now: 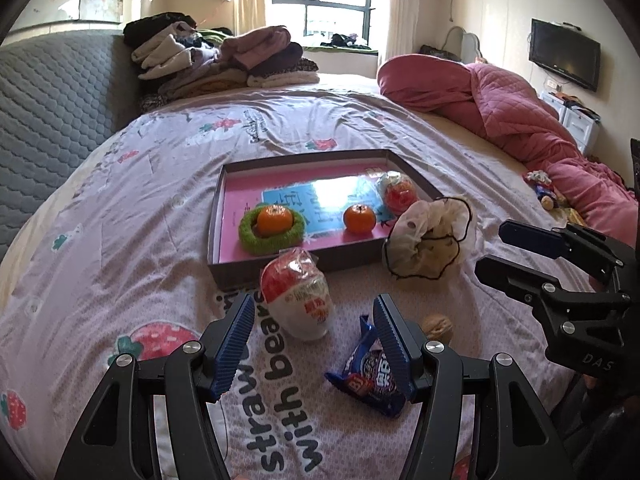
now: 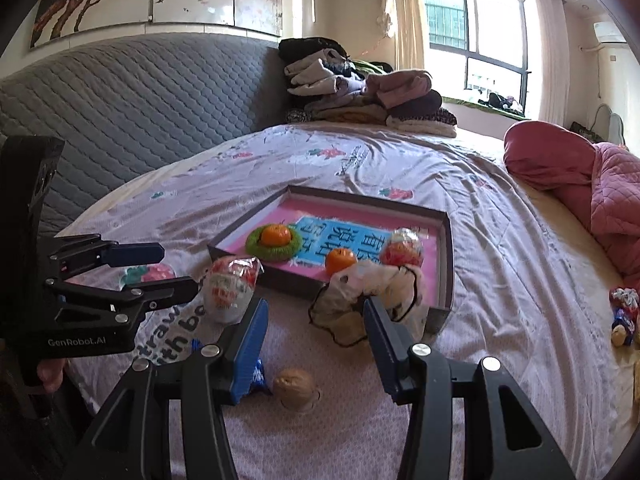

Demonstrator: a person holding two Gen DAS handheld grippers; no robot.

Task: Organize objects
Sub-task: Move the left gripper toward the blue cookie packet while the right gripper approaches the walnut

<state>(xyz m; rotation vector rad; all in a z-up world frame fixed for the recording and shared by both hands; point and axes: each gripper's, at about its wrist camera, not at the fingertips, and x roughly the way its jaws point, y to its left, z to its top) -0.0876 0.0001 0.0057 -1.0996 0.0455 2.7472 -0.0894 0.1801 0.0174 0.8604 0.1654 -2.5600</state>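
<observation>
Left wrist view: your left gripper (image 1: 314,344) stands wide open at lower centre, a red-and-white snack bag (image 1: 297,295) between its fingers and a blue snack packet (image 1: 370,376) by the right finger. Behind lies the box lid tray (image 1: 276,270) holding two tangerines (image 1: 359,218). Right wrist view: your right gripper (image 2: 316,338), equally wide, frames a walnut (image 2: 295,387) at lower centre.
</observation>
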